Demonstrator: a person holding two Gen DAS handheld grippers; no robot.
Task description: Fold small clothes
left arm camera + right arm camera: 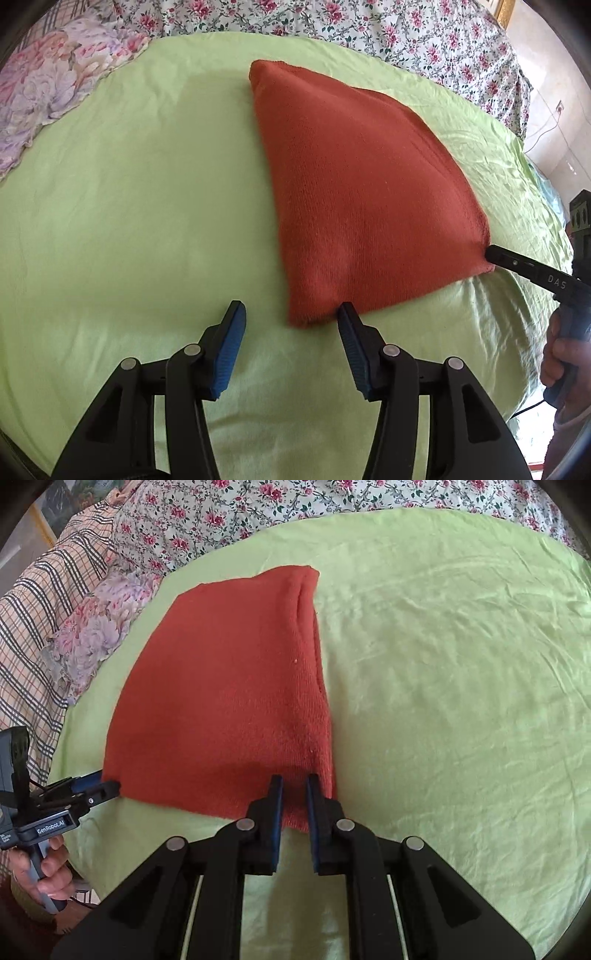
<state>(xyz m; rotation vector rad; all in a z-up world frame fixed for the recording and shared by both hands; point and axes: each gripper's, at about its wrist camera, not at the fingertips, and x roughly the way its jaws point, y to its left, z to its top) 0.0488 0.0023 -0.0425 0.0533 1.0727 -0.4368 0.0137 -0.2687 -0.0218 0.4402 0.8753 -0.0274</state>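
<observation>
Both claws angle down: left claw (291, 314) spread, right claw (294, 781) pinching the red knit's (229, 701) near corner (flat on bed)

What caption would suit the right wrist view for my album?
Right hand-held gripper pinching the near edge of a folded rust-orange knitted garment on a light green bedsheet.

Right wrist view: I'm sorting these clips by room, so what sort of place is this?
Most likely a bedroom. The rust-red knit garment lies on a light green sheet spread over a bed, with floral bedding and a checked cover bunched behind it.
</observation>
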